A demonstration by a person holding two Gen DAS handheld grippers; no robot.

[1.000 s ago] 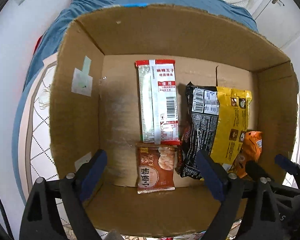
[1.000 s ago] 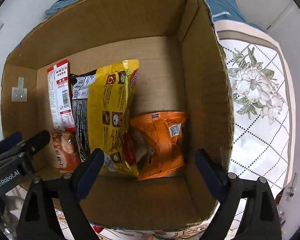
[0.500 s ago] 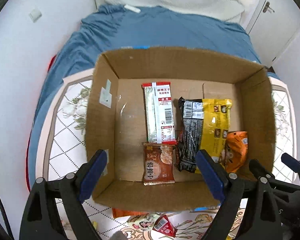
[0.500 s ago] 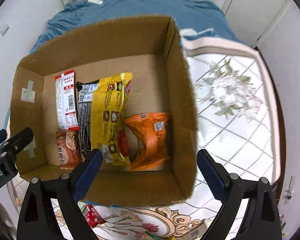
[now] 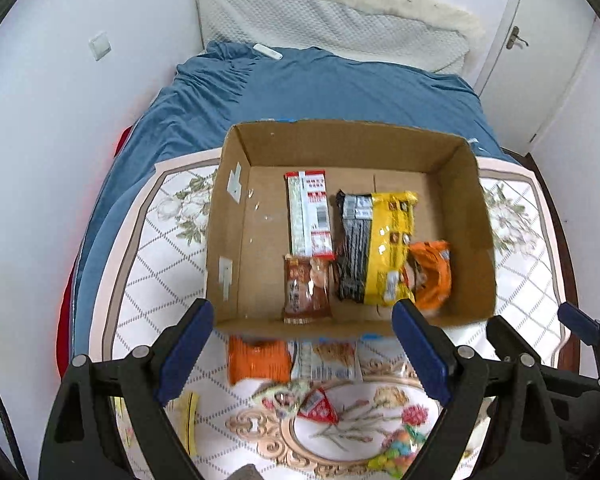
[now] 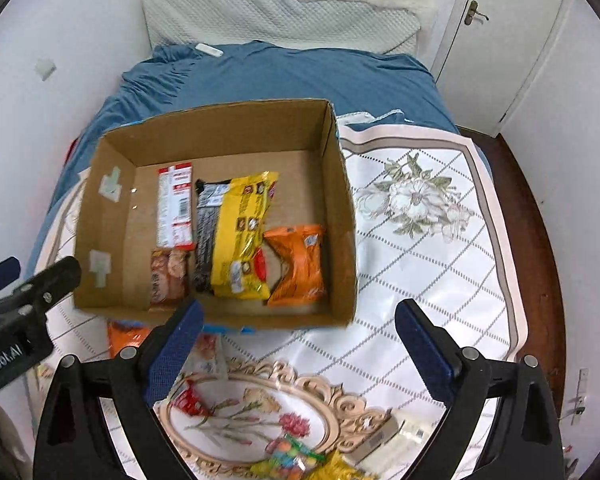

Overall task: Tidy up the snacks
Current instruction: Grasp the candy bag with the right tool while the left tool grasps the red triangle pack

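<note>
Both tongs [image 5: 302,342] [image 6: 296,338] wide open, empty

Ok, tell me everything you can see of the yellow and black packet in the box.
The yellow and black packet is a glossy plastic bag lying flat on the floor of the cardboard box, long side running front to back. Its left part is black with a white barcode panel, the rest yellow with small pictures. It lies beside the red and white packet, and its right edge overlaps the orange packet. Neither gripper touches it.

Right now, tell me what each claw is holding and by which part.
Nothing is held. The left claw and the right claw are both open and empty, above the mat in front of the cardboard box.
</note>
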